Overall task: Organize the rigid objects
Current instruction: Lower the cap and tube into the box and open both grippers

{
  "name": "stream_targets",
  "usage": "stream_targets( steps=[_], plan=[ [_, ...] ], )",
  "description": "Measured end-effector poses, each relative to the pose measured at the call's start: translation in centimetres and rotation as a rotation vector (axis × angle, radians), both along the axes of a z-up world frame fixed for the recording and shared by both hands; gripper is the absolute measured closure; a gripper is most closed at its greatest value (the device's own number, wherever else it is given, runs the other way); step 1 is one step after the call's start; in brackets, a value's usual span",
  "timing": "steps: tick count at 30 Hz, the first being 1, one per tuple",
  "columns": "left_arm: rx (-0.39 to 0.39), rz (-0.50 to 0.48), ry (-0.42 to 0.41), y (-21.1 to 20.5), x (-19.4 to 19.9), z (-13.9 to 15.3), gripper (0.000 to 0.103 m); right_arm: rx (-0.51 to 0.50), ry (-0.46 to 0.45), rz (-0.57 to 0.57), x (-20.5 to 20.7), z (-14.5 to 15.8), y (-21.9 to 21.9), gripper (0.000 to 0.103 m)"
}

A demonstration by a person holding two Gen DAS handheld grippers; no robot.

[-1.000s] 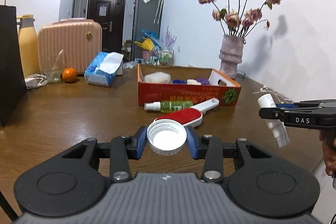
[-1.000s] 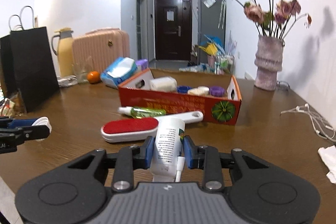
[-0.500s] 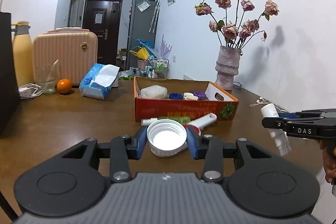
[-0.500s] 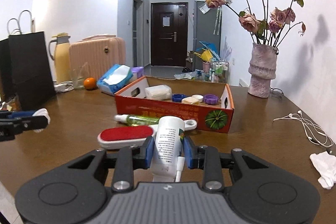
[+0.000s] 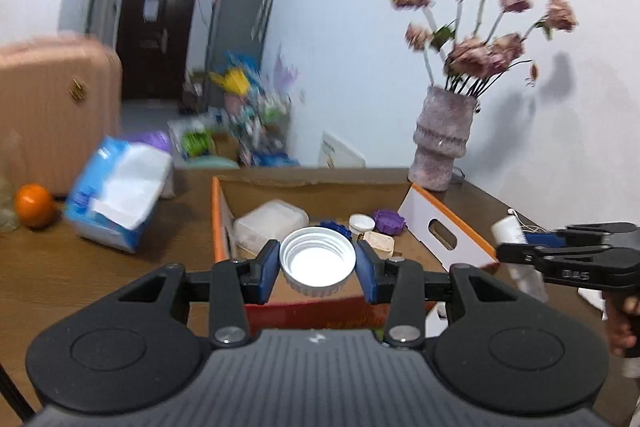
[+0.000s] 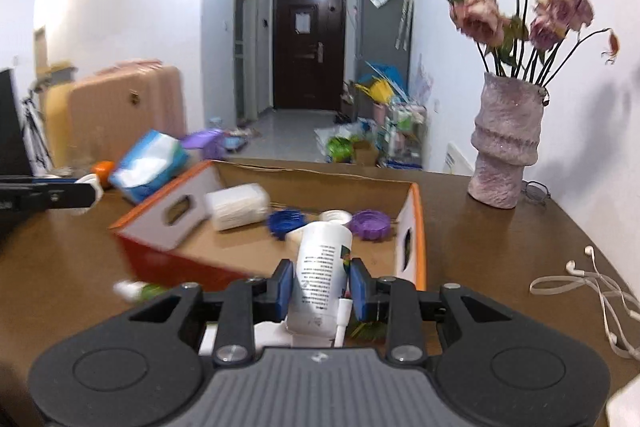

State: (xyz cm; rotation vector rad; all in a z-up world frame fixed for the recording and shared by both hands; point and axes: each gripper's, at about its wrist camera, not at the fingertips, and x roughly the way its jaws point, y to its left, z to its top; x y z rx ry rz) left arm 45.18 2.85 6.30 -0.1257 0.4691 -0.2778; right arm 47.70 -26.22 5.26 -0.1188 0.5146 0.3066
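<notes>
My left gripper (image 5: 318, 267) is shut on a white screw lid (image 5: 317, 259), hollow side up, held over the near wall of the orange cardboard box (image 5: 448, 217). My right gripper (image 6: 322, 285) is shut on a white tube (image 6: 322, 277) with printed text, held above the box's (image 6: 160, 211) near right corner. Inside the box lie a white plastic container (image 5: 272, 223), a blue lid (image 6: 286, 221), a purple lid (image 6: 370, 223) and small white lids. The right gripper also shows at the right edge of the left wrist view (image 5: 504, 247).
A green spray bottle (image 6: 138, 291) lies on the table in front of the box. A vase of dried roses (image 6: 506, 151) stands back right, white earphones (image 6: 592, 291) to the right. A tissue pack (image 5: 120, 191), an orange (image 5: 34, 205) and a pink suitcase (image 5: 56, 107) stand to the left.
Both grippers moved forward toward the box, each keeping hold of its object. The red lint brush has passed out of view beneath them, and the box now fills the near view.
</notes>
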Motion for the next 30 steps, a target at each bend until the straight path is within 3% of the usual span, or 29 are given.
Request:
stream_targets(
  steps=[6,12,14,16,17,18,20,25,30],
  plan=[
    [0.052,-0.002,0.100,-0.3,8.3,-2.5,0.062,-0.031,0.159,-0.002,10.6,-2.1,1.4,0.075],
    [0.116,0.018,0.185,-0.7,13.5,-5.7,0.060,-0.156,0.265,-0.063,17.1,-5.9,3.5,0.076],
    [0.118,-0.002,0.158,-0.7,13.7,-6.4,0.054,-0.184,0.253,-0.070,17.6,-6.5,3.9,0.077],
    [0.143,-0.012,0.131,-1.2,13.4,-6.6,0.045,-0.202,0.161,-0.090,16.9,-5.9,4.3,0.059],
    [0.155,-0.015,0.121,-1.6,13.3,-6.8,0.043,-0.241,0.125,-0.097,16.7,-5.9,4.7,0.039],
    [0.165,-0.018,0.113,-1.7,13.2,-6.9,0.040,-0.266,0.101,-0.094,16.5,-6.0,5.0,0.035],
    [0.183,-0.018,0.110,-2.2,13.0,-6.9,0.040,-0.263,0.107,-0.090,16.6,-6.2,5.0,0.040],
    [0.164,0.029,0.093,-1.8,12.5,-5.7,0.033,-0.236,0.124,-0.089,16.5,-5.9,4.3,0.040],
    [0.134,0.047,0.051,-0.9,9.9,-3.3,0.028,-0.235,0.105,-0.063,14.2,-3.5,4.2,0.040]
  ],
)
